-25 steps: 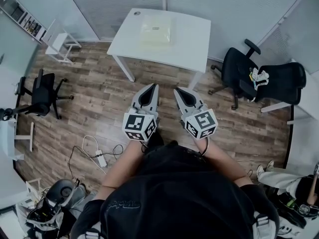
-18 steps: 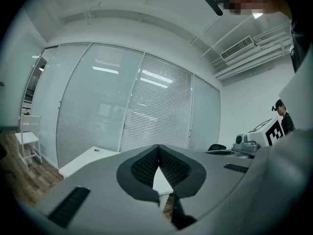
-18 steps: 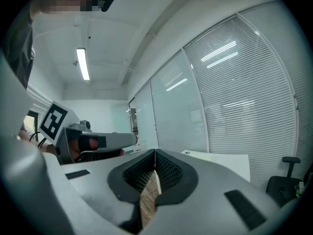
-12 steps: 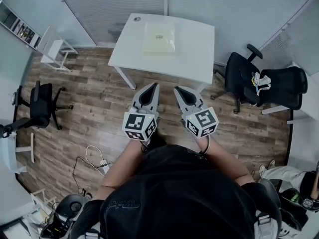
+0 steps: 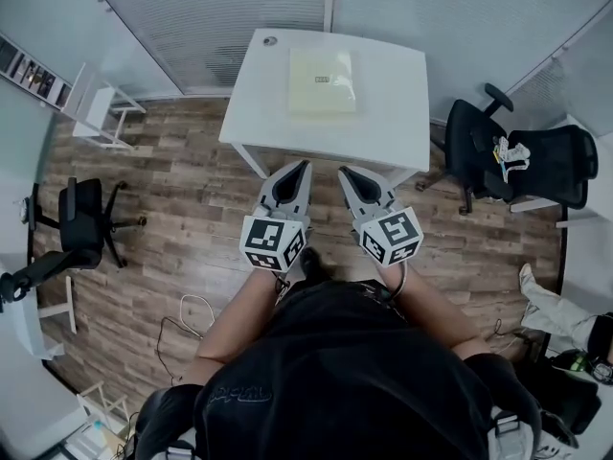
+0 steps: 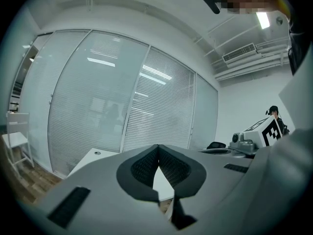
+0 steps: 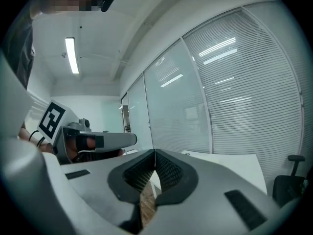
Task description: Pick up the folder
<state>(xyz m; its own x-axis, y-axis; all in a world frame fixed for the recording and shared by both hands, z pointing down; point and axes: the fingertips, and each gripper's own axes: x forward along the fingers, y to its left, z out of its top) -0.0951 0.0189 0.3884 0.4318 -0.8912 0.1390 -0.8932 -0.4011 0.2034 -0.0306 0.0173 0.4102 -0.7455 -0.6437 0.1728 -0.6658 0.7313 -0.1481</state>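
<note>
Folder (image 5: pixel 323 81), pale yellow, lies flat toward the far side of the white desk (image 5: pixel 397 123), with bare top all round it. At the left, open wood floor (image 5: pixel 182 218) gives free room, with a black chair (image 5: pixel 81 220) well off. Left claw (image 5: pixel 303 167) and right claw (image 5: pixel 345 172) sit side by side with their tips at the desk's near edge, both pinched fully together and empty, well apart from the folder ahead. Two black chairs (image 5: pixel 498 156) crowd the desk's right end. Glass walls with blinds (image 5: pixel 220 17) close the room behind
</note>
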